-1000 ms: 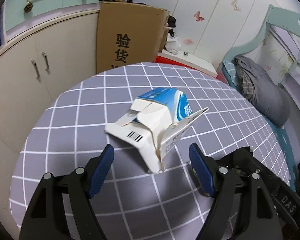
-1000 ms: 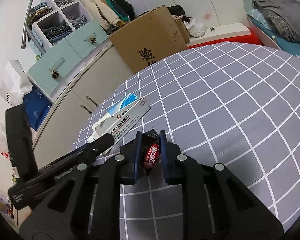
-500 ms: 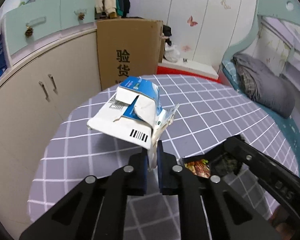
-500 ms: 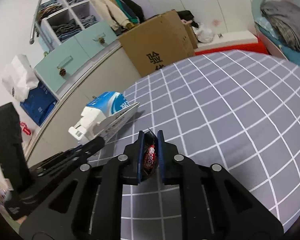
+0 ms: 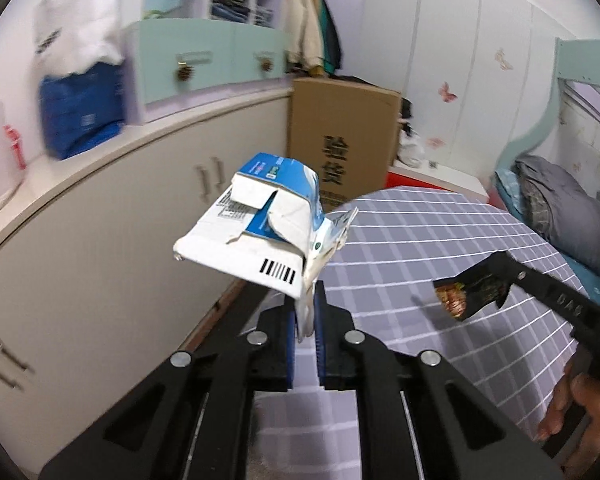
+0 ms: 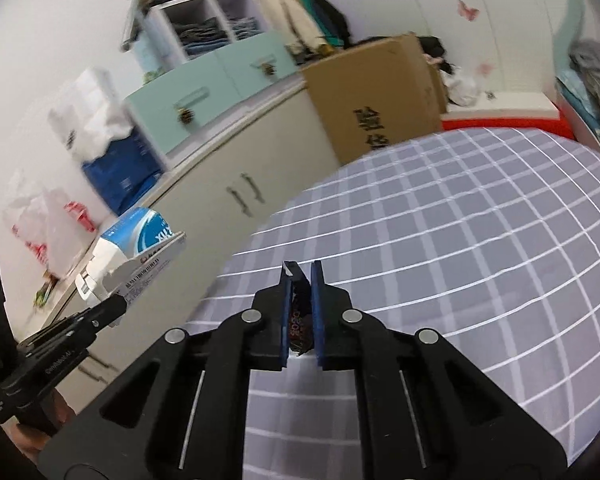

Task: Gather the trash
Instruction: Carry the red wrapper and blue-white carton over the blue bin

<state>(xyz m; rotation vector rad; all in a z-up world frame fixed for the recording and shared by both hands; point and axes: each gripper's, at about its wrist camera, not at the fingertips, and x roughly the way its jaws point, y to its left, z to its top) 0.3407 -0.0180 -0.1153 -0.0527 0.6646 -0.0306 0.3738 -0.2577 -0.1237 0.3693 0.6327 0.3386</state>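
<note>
While I held both tools above the checked tablecloth (image 6: 460,240), my left gripper (image 5: 305,312) was clamped on a lower flap of the crushed blue-and-white carton (image 5: 260,236), which hung clear of the cloth. My right gripper (image 6: 300,312) was pinched on a dark snack wrapper (image 6: 299,328). Beyond stood a cardboard box (image 5: 340,136) against beige cabinets (image 5: 100,240).

Left hand-held gripper (image 5: 305,312): black arms, blue pads, silver screws; bare-skinned right hand (image 5: 576,412)
</note>
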